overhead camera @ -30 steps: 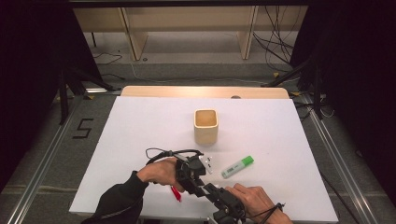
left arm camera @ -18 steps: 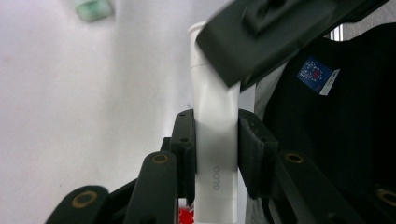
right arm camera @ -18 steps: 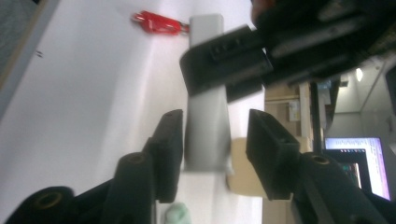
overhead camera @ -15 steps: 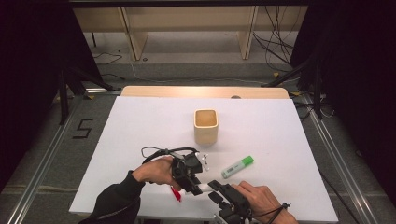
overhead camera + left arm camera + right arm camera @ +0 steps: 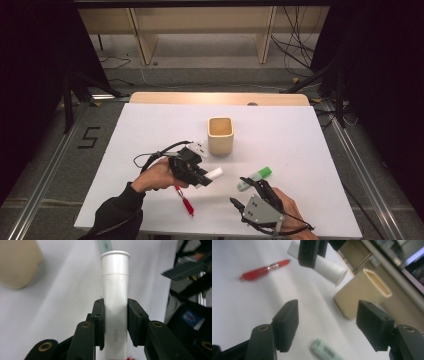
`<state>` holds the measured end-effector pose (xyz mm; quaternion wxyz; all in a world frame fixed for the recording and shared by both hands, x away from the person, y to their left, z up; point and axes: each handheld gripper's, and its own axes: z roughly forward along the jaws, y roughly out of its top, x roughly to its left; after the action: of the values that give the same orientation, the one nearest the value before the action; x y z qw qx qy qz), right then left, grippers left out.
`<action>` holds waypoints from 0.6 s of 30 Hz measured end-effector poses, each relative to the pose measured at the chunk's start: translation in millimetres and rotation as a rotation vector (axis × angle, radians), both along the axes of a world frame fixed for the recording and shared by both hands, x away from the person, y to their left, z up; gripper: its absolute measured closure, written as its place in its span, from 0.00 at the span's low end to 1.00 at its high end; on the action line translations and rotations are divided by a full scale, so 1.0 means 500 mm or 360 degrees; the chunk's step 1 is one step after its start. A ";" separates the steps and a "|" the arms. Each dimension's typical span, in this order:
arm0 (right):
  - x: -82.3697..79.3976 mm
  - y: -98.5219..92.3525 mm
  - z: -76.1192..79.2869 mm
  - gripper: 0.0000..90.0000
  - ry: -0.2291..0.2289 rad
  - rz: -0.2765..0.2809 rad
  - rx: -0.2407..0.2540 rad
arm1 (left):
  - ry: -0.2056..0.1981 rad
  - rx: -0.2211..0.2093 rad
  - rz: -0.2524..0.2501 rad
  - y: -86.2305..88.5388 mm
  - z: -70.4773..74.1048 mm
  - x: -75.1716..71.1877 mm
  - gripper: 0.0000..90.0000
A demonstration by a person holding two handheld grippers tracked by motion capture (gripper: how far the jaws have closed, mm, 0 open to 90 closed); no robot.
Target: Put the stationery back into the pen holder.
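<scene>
glue stick (image 5: 115, 302) clamped in left gripper (image 5: 200, 176), near cup (image 5: 220, 135).

The right gripper (image 5: 327, 322) is holding its two black jaws wide apart above the white table (image 5: 234, 305); they have just been opening, and nothing is lying between the pads. Beyond them, the left gripper (image 5: 312, 251) is clamping a white glue stick (image 5: 329, 268) off the table, its capped end tilting toward a beige cup (image 5: 364, 291) that is standing at the right. A red pen (image 5: 263, 270) is lying flat at upper left, and a blurred green marker (image 5: 324, 350) is lying at the bottom edge between the jaws.
</scene>
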<state>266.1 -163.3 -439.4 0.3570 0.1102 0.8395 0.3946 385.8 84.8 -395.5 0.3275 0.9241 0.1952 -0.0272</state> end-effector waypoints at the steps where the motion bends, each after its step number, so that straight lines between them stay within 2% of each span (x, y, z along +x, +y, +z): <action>1: 0.004 -0.004 0.001 0.37 0.0062 -0.0037 0.0055 | -0.0006 -0.0022 0.0036 0.006 0.001 0.004 0.78; 5: 0.021 -0.023 0.008 0.35 0.0318 -0.0147 0.0302 | -0.0062 -0.0110 0.0147 0.020 0.004 0.011 0.78; 7: 0.026 -0.038 0.012 0.34 0.0437 -0.0173 0.0434 | -0.0094 -0.0154 0.0206 0.024 0.006 0.014 0.78; 9: 0.029 -0.050 0.012 0.34 0.0483 -0.0200 0.0517 | -0.0139 -0.0193 0.0249 0.027 0.008 0.016 0.78; 14: 0.035 -0.073 0.003 0.33 0.0593 -0.0278 0.0624 | -0.0219 -0.0261 0.0338 0.031 0.013 0.017 0.78; 18: 0.042 -0.090 -0.002 0.32 0.0644 -0.0314 0.0688 | -0.0266 -0.0310 0.0399 0.034 0.017 0.019 0.78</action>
<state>286.9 -208.3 -440.5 0.1876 0.3407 0.7753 0.4976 395.5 102.0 -387.0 0.4313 0.8555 0.2773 0.0721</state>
